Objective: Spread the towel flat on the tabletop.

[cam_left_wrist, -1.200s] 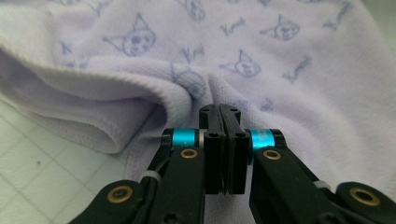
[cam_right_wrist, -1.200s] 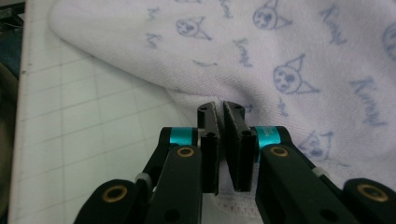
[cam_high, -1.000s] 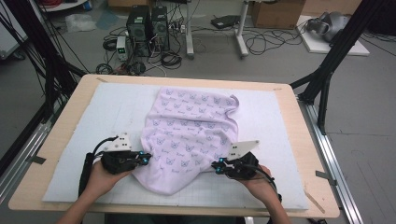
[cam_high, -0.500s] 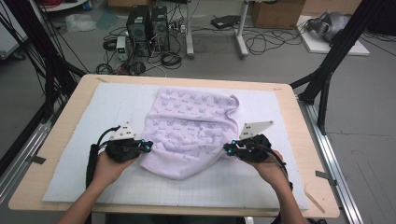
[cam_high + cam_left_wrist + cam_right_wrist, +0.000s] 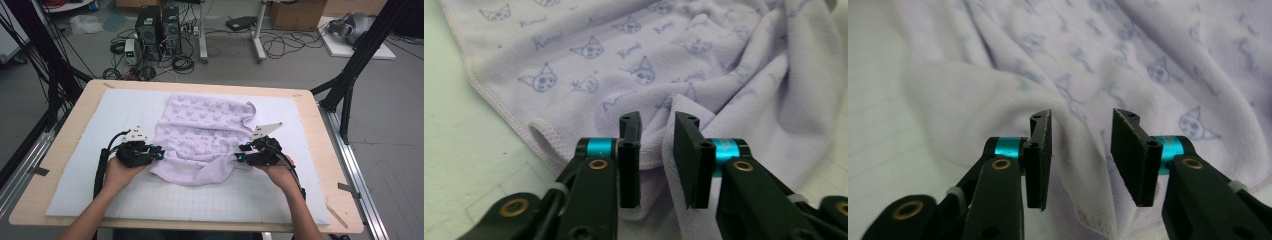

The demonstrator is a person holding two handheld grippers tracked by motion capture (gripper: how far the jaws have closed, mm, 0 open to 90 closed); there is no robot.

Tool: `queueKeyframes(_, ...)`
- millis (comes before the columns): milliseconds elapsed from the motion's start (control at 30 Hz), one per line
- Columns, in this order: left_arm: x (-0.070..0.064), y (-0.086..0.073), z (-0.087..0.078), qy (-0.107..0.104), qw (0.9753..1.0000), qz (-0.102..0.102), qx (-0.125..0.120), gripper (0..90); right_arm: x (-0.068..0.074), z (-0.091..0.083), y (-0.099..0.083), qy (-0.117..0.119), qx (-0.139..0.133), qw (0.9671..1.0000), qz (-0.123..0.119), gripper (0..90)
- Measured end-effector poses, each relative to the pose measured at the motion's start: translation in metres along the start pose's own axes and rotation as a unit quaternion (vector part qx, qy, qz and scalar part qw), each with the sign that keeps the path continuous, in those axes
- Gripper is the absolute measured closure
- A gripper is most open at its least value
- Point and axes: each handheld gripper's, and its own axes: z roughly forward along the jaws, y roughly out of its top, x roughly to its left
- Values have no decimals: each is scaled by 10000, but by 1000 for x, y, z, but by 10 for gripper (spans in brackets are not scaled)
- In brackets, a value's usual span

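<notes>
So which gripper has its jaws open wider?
The right gripper. Its jaws stand wide apart around a fold of the purple towel, while the left gripper leaves a narrower gap.

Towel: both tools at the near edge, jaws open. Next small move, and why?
Probably close both tools. The left tool has a hemmed fold of the towel between its open jaws, and the right tool straddles a bunched ridge near the hem. Neither grips yet, so pinching first seems needed before any lift or pull on the mat.
</notes>
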Motion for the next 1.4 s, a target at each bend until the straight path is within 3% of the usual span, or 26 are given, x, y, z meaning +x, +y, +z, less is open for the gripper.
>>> queueKeyframes(200, -2, -3, -27, -26, 9997, 224, -131, 698, 36, -18, 5, 31, -304, 9979, -579, 598)
queueKeyframes(367, -3, -13, -18, -409, 9987, 285, 39, 750, 56, 3, -4, 264, -233, 9972, -660, 602)
queueKeyframes(467, -7, -17, 0, -513, 9977, 351, 265, 726, 59, 25, -9, 320, -47, 9973, -662, 588)
queueKeyframes(600, -12, -21, 20, -710, 9944, 470, 618, 691, 60, 44, -13, 367, 213, 9967, -698, 584)
queueKeyframes(667, -13, -21, 24, -713, 9941, 497, 649, 715, 61, 50, -15, 321, 350, 9962, -730, 630)
queueKeyframes(767, -14, -21, 24, -621, 9944, 547, 658, 830, 61, 51, -16, 206, 310, 9962, -792, 776)
queueKeyframes(867, -16, -21, 21, -555, 9947, 539, 671, 870, 59, 50, -15, 241, 297, 9964, -751, 828)
queueKeyframes(1033, -20, -23, 3, -481, 9970, 445, 423, 879, 65, 36, -13, 501, 86, 9959, -750, 833)
queueKeyframes(1100, -26, -23, -12, -498, 9969, 525, 310, 880, 71, 25, -11, 594, -52, 9951, -784, 833)
queueKeyframes(1200, -37, -24, -31, -651, 9955, 621, 285, 881, 82, 10, -10, 721, -193, 9934, -874, 832)
queueKeyframes(1400, -62, -34, -65, -684, 9936, 860, 262, 881, 110, -16, -18, 1064, -434, 9896, -868, 833)
